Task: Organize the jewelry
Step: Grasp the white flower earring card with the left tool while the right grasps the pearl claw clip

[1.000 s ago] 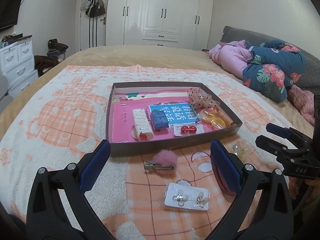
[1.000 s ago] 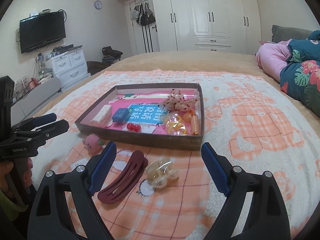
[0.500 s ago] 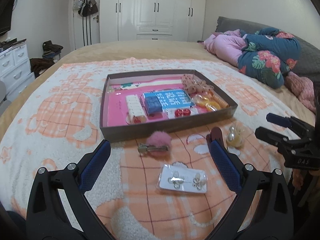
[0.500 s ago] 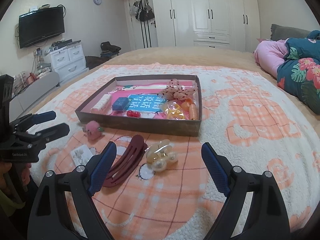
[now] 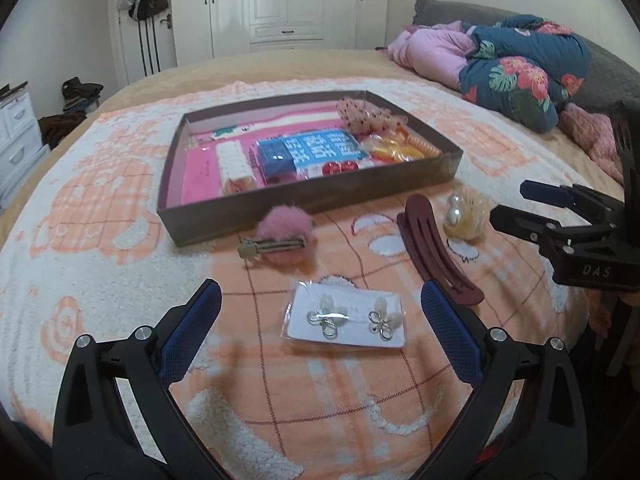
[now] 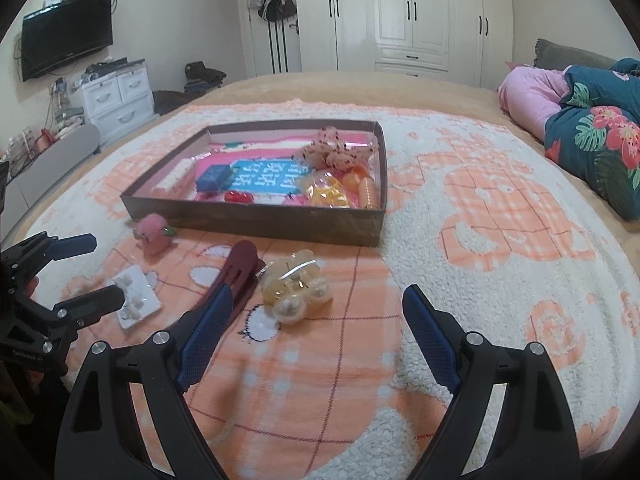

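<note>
- 4 loose pieces lie on the bed's orange-and-white blanket (image 5: 120, 184), on the near side of a shallow brown box (image 5: 312, 196): a pink pom-pom clip (image 5: 280, 234), a maroon hair clip (image 5: 434, 248), a clear claw clip with pearls (image 5: 466, 216) and a card of earrings (image 5: 346, 320).
- 2 flower-shaped earrings sit side by side on the card, which lies flat and nearest to the left wrist camera, between the blue pads of the left hand-held gripper (image 5: 320, 320).
- The pom-pom clip rests just in front of the box's near wall, its metal bar pointing left.
- The maroon hair clip lies to the right of the card, running from far to near; the pearl claw clip is just right of its far end.
- In the right wrist view the claw clip (image 6: 294, 288) lies between the fingers of the right hand-held gripper (image 6: 316, 320), slightly beyond their tips, with the maroon clip (image 6: 238, 268) touching its left side.
- Inside the box, on a pink lining, are a white clip, a blue case on a blue printed card, 2 red beads, yellow and orange pieces and a dotted bow at the far right.
- Both hand-held grippers are spread wide and grasp nothing, poised over the blanket.
- Beyond the bed stand white wardrobes (image 6: 400, 16); a wall TV (image 6: 66, 34) hangs at far left, and folded floral bedding (image 5: 520, 68) lies at far right.
</note>
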`<act>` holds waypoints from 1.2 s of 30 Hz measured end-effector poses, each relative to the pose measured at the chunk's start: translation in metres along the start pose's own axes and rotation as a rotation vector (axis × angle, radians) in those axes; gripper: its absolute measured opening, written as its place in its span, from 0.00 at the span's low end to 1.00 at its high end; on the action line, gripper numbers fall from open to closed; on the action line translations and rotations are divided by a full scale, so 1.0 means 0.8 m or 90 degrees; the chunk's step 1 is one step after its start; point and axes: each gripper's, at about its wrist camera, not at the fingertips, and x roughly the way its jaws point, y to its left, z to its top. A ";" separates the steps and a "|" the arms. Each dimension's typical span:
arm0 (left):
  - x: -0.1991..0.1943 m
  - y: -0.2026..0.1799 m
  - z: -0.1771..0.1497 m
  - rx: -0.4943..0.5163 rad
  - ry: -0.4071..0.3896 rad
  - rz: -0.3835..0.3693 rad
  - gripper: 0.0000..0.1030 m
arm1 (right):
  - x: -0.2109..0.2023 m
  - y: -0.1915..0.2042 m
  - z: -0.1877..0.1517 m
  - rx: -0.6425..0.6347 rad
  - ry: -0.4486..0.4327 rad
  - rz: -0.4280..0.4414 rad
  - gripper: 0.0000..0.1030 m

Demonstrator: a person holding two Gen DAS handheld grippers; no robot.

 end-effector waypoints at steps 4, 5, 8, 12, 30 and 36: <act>0.009 0.000 -0.004 -0.001 0.016 -0.005 0.89 | 0.016 0.001 -0.001 -0.012 0.020 -0.006 0.82; 0.011 0.000 -0.005 0.000 0.018 -0.005 0.89 | 0.020 0.002 -0.001 -0.019 0.024 -0.008 0.82; 0.018 -0.002 -0.008 0.003 0.029 -0.012 0.89 | 0.030 0.005 -0.001 -0.033 0.034 -0.010 0.81; 0.029 -0.004 -0.013 0.007 0.043 -0.019 0.89 | 0.044 0.009 -0.001 -0.048 0.049 -0.019 0.81; 0.035 -0.006 -0.011 0.007 0.046 -0.029 0.81 | 0.063 0.008 0.003 -0.045 0.066 0.030 0.42; 0.032 -0.012 -0.010 0.017 0.042 -0.036 0.60 | 0.054 0.002 0.004 -0.022 0.059 0.039 0.42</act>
